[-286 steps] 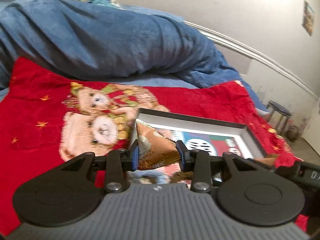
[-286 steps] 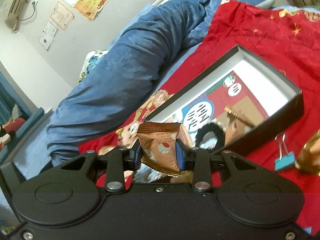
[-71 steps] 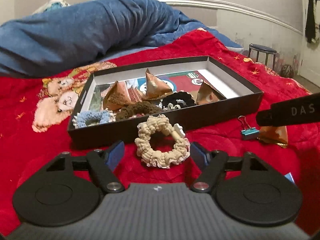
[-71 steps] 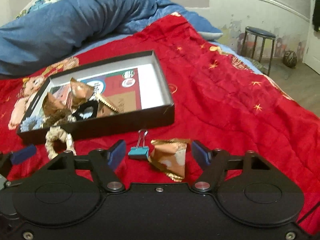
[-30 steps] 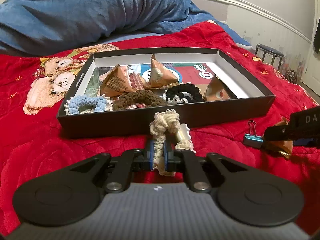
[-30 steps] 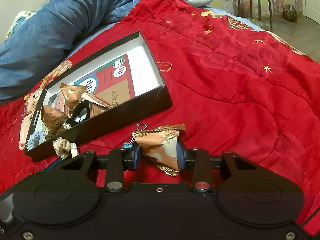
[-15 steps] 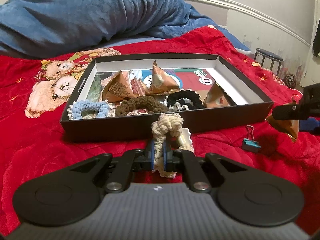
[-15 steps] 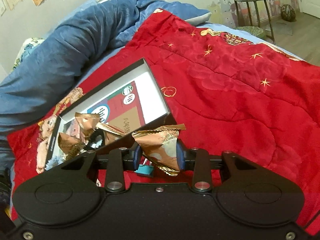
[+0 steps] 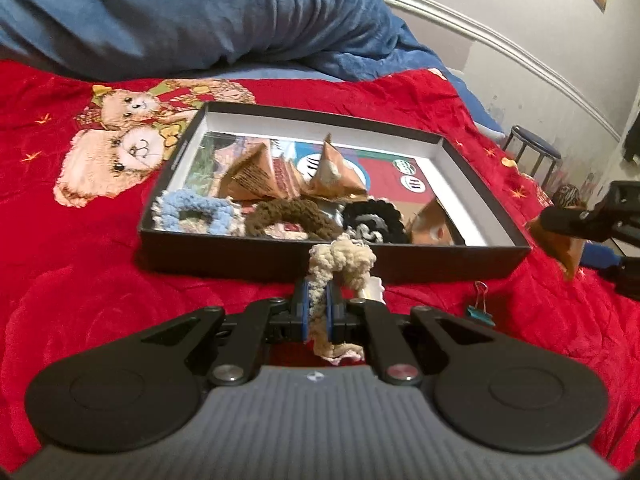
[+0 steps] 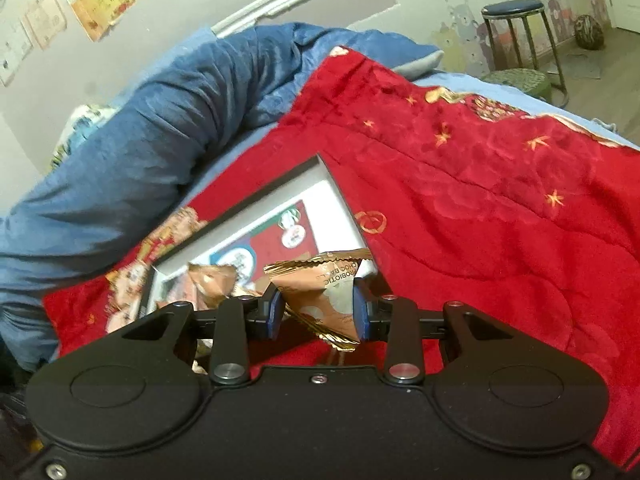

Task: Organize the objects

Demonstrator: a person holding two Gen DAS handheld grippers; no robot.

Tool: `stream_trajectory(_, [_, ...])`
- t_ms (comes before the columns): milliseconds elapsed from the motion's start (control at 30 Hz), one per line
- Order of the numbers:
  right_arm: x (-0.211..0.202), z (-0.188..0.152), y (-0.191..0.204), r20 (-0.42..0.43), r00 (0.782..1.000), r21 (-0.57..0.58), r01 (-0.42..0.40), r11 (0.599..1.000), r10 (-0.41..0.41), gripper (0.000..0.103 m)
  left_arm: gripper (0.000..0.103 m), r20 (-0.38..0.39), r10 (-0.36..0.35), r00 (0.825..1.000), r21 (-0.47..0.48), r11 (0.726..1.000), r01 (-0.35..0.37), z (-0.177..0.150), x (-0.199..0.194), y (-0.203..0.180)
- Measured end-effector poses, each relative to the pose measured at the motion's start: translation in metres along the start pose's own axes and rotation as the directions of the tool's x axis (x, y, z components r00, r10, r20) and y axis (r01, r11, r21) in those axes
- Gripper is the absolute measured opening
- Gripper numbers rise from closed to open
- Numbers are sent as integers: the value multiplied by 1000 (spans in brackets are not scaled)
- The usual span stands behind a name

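Note:
A shallow black box [image 9: 260, 258] lies on the red blanket, holding several brown snack packets [image 9: 256, 174] and blue, brown and black scrunchies. My left gripper [image 9: 318, 312] is shut on a cream scrunchie [image 9: 344, 258], lifted just in front of the box's near wall. My right gripper [image 10: 318, 312] is shut on a brown triangular snack packet [image 10: 320, 292], held above the box's [image 10: 344, 200] right end. In the left wrist view the right gripper [image 9: 576, 224] and its packet [image 9: 564, 246] hang at the box's right side.
A teal binder clip [image 9: 480, 308] lies on the red blanket [image 9: 80, 260] right of the box front. A rumpled blue duvet [image 9: 180, 12] fills the far side of the bed. A stool [image 10: 520, 28] stands on the floor beyond the bed's edge.
Both grippers have risen with their loads. The scrunchie now hangs clear of the blanket, and the right gripper's packet has moved from near the binder clip to above the box's right end.

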State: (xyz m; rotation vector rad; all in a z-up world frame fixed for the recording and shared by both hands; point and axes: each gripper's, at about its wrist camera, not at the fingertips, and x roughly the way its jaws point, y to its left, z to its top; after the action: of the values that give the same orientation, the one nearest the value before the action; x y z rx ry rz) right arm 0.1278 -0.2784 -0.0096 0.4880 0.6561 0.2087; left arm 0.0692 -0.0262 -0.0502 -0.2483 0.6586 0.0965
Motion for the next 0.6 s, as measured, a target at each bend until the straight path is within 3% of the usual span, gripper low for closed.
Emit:
stream_trajectory(333, [-4,13,-17,25,999,86,-35,996,32,34,11,24,-15,1000,30,999,14,-1,-6,-8])
stream_trajectory(600, [-5,14,-14,39,998,81,-45,996,42,34,11,24,-33,999,44,999,32,-4,-7,-12])
